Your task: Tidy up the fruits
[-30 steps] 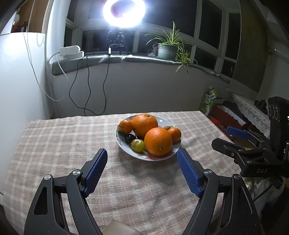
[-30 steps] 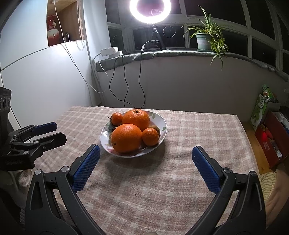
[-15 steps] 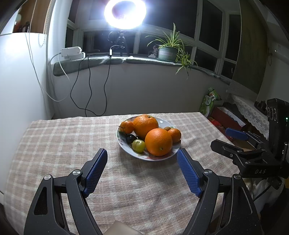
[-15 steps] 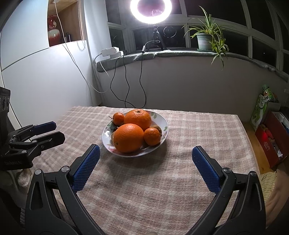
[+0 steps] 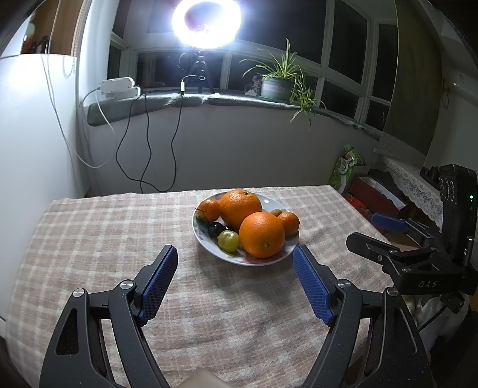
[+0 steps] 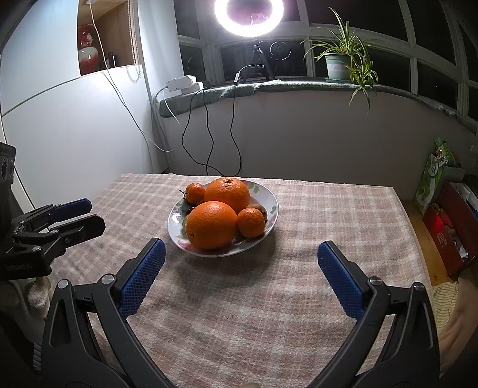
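A white plate (image 5: 209, 249) (image 6: 269, 222) sits mid-table on a checked cloth. It holds two large oranges (image 5: 261, 234) (image 6: 211, 224), small mandarins (image 5: 289, 223) (image 6: 251, 222), a green fruit (image 5: 228, 241) and a dark fruit (image 5: 215, 229). My left gripper (image 5: 236, 258) is open and empty, just short of the plate's near rim. My right gripper (image 6: 241, 252) is open and empty, also short of the plate. Each gripper shows in the other's view: the right one (image 5: 388, 235) and the left one (image 6: 71, 215).
The checked cloth (image 5: 104, 238) covers the table. A wall and white cabinet (image 6: 59, 134) stand at the left. Cables (image 5: 149, 143) hang from the window sill with a ring light (image 5: 206, 22) and potted plant (image 5: 276, 86). Boxes and bags (image 6: 445, 215) lie on the floor right of the table.
Both grippers have drawn back and risen slightly; the plate sits a little farther and higher in both views. Both stay open and empty.
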Action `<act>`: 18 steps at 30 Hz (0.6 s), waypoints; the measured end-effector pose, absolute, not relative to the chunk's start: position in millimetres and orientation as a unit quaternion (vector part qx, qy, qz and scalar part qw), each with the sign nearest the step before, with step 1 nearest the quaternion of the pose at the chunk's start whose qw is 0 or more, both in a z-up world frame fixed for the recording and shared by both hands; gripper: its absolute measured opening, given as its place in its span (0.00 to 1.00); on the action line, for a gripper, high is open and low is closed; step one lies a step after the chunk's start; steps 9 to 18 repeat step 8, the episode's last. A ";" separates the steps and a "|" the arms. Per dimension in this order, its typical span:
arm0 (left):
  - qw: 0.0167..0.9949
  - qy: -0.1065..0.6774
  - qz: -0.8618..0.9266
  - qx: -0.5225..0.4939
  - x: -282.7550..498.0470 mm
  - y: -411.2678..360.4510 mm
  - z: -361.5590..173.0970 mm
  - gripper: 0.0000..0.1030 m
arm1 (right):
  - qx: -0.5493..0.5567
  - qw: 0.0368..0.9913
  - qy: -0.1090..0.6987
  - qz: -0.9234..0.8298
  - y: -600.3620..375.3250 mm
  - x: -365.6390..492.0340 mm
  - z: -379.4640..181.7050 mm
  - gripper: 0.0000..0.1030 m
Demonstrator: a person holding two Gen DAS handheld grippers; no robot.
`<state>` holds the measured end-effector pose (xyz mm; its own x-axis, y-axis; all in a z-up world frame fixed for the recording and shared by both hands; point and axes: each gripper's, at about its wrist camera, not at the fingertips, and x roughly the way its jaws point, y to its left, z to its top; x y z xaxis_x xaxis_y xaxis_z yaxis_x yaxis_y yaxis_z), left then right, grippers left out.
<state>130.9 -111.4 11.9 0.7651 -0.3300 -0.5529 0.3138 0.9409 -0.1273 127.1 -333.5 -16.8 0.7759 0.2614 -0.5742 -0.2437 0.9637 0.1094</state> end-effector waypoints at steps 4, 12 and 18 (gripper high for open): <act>0.941 0.292 -0.170 -0.014 130.4 -110.6 13.3 0.77 | 0.018 0.942 0.309 0.132 -336.2 128.1 -20.2 1.00; 0.941 0.292 -0.170 -0.013 131.2 -109.9 12.6 0.77 | 0.020 0.941 0.313 0.130 -339.4 131.2 -23.6 1.00; 0.941 0.292 -0.170 -0.013 131.2 -109.9 12.6 0.77 | 0.020 0.941 0.313 0.130 -339.4 131.2 -23.6 1.00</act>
